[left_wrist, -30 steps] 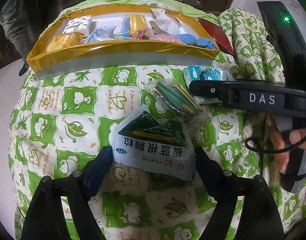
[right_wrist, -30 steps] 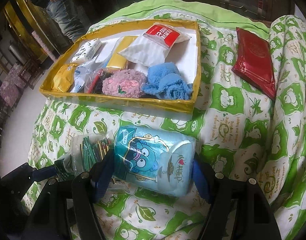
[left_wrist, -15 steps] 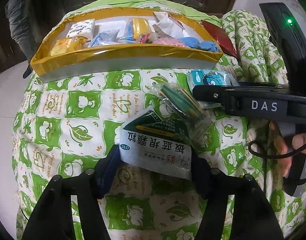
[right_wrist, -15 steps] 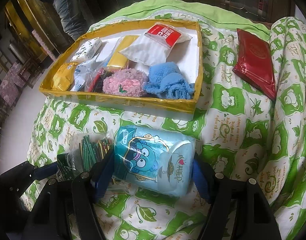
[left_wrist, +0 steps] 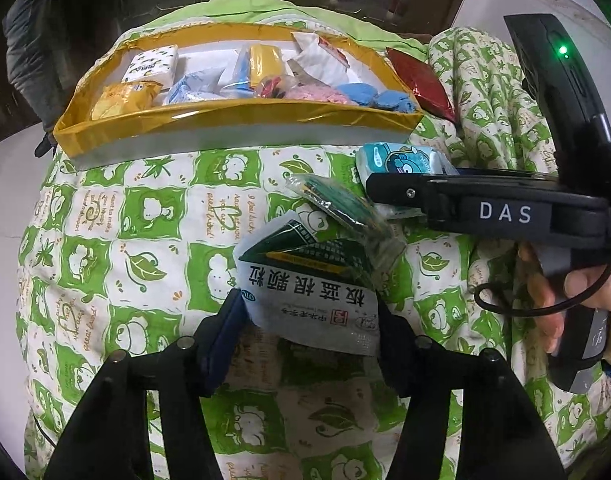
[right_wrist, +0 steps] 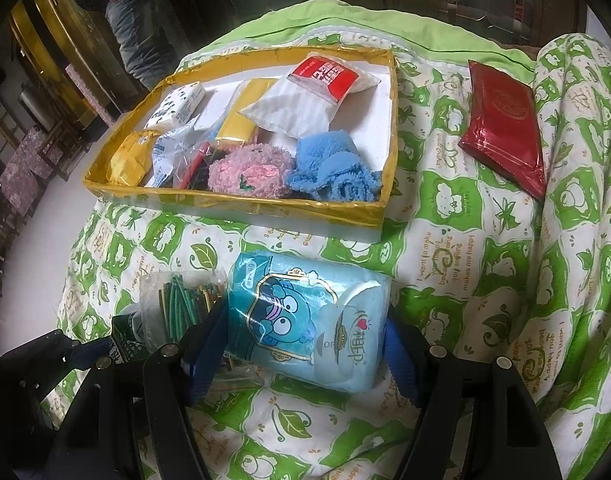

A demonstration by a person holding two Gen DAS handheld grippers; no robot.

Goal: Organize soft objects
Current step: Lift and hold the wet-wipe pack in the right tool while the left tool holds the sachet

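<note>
A white and green medicine sachet (left_wrist: 305,284) lies on the green-patterned quilt (left_wrist: 145,256). My left gripper (left_wrist: 309,320) has a pad against each side of it, and its jaws are closing. My right gripper (right_wrist: 305,340) is shut on a light blue tissue pack (right_wrist: 305,316) with a cartoon face, resting on the quilt just before the tray. The gold-rimmed tray (right_wrist: 241,206) behind holds a pink fluffy item (right_wrist: 249,172), a blue cloth (right_wrist: 329,172) and several packets.
A clear bag of green sticks (right_wrist: 181,304) lies between the sachet and the tissue pack. A red packet (right_wrist: 501,128) sits on the quilt right of the tray. The quilt bunches up at the right. A person (right_wrist: 133,40) stands beyond the bed's far left.
My left gripper's jaws have come in from wide apart until they meet the sachet's sides. The right gripper and tissue pack have stayed still.
</note>
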